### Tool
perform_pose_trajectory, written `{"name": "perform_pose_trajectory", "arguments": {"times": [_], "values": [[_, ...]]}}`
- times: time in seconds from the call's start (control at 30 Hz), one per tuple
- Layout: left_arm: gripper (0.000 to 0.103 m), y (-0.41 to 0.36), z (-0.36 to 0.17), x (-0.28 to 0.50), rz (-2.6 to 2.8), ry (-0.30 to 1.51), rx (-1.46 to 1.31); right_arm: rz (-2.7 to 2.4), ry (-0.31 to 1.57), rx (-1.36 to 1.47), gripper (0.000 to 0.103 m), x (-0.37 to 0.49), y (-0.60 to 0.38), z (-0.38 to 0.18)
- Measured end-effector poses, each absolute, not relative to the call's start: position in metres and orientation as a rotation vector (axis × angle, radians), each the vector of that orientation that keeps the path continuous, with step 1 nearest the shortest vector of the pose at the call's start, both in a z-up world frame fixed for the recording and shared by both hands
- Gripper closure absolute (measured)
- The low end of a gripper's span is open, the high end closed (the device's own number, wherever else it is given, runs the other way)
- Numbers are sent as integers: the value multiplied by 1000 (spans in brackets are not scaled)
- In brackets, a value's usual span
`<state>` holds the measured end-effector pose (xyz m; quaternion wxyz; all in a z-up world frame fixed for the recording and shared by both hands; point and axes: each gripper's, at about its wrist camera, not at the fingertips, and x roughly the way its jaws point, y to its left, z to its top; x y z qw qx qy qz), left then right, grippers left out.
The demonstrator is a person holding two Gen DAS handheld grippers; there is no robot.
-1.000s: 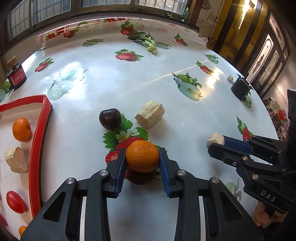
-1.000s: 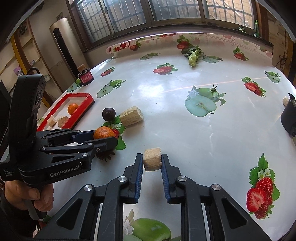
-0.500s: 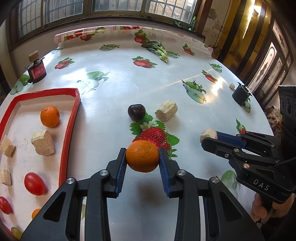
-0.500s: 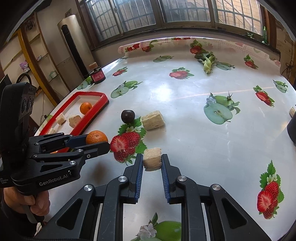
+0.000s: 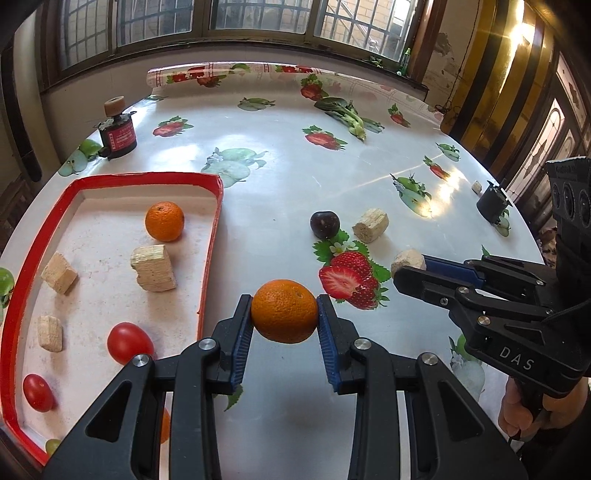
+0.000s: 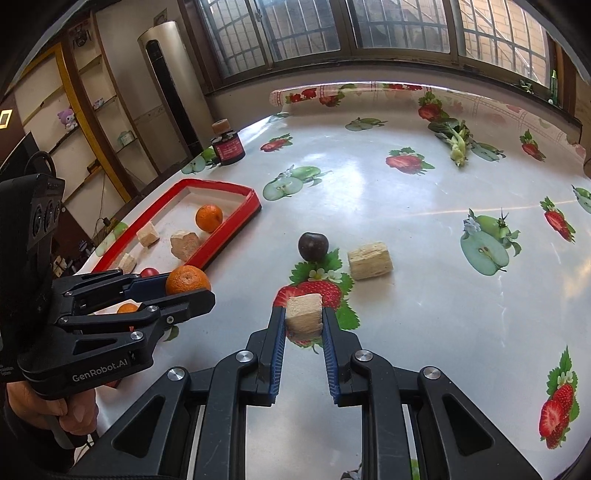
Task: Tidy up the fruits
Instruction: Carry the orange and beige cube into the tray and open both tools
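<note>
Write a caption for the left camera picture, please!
Left gripper carries an orange toward the red tray.

We see daylight pouring in through the barred windows (image 5: pixel 221 18) along the far wall, bright enough that the panes nearly wash out. It bounces off the glossy white fruit-printed oilcloth covering the round bench (image 5: pixel 280 177), leaving broad pale glare patches near the middle in both views. In the left wrist view a warm sun flare (image 5: pixel 521 27) burns at the upper right beside the yellow-striped door frame (image 5: pixel 476 92). Shadows are soft; a faint one lies on the oilcloth under the round orange mandarin (image 5: pixel 285 311). Both pictures are sharp, with strong fisheye bending and dark vignetted corners.
</note>
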<state>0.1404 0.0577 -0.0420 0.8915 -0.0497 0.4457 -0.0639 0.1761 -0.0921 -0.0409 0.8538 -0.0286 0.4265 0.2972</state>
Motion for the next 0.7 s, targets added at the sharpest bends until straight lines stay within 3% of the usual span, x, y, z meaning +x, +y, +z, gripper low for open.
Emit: {"name": "perform_pose_trajectory", "arguments": {"times": [0.7], "values": [[72,111,-31,120,-42,898,-150,739,884,-119,83,168,-22,-32]]}}
